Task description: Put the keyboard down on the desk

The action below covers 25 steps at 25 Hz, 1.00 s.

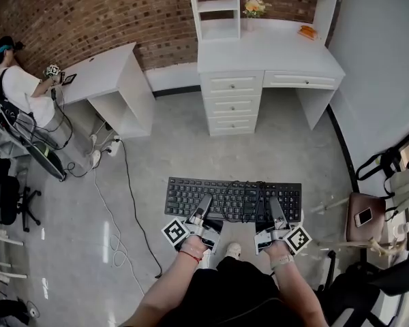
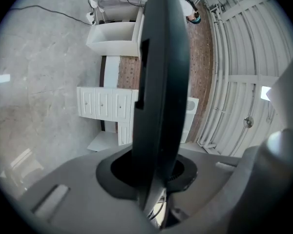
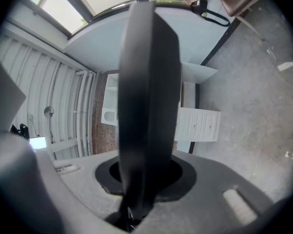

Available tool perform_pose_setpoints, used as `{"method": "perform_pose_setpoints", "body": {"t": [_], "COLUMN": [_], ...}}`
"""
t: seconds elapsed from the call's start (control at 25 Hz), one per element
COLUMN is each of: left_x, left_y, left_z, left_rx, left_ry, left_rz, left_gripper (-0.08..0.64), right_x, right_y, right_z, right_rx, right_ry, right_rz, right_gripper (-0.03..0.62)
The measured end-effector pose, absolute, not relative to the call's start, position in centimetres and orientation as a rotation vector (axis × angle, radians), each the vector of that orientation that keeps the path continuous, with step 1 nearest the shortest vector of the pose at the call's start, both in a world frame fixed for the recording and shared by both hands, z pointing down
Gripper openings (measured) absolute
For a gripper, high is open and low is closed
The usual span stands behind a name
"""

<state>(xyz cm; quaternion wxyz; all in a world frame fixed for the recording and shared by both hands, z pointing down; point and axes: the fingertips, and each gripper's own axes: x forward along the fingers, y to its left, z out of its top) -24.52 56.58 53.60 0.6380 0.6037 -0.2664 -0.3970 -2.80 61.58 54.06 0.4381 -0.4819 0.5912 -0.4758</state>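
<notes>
The keyboard (image 1: 232, 197) is held level over the floor (image 1: 184, 148), well apart from the desk (image 1: 273, 53). The left gripper (image 1: 203, 208) and the right gripper (image 1: 277, 211) each have their jaws clamped on its near long edge. It looks light, stiff and smooth-cased, so two spaced edge grips should stop it tipping or slipping.

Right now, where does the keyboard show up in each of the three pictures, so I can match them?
Head view: keyboard low centre, lying flat across the picture.
Left gripper view: keyboard edge-on, a dark upright band through the middle.
Right gripper view: keyboard edge-on again, a dark upright band through the middle.
Shared landmark: the white desk with drawers, behind the keyboard in both gripper views.
</notes>
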Motion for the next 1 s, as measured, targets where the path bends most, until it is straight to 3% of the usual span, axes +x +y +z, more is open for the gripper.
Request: {"method": "perform_pose_setpoints", "body": {"t": [1.0], "left_x": [-19.9], "left_y": [50.8], "left_z": [54.6], "left_rx": [1.35], "left_ry": [-0.618], "left_rz": [-0.846], "left_gripper": [0.081], "right_x": [1.6], "right_y": [56.5], "right_z": [55.2], "right_rx": [-1.216], "right_ry": [1.403], "right_rz": [-1.215], "right_gripper": [0.074]}}
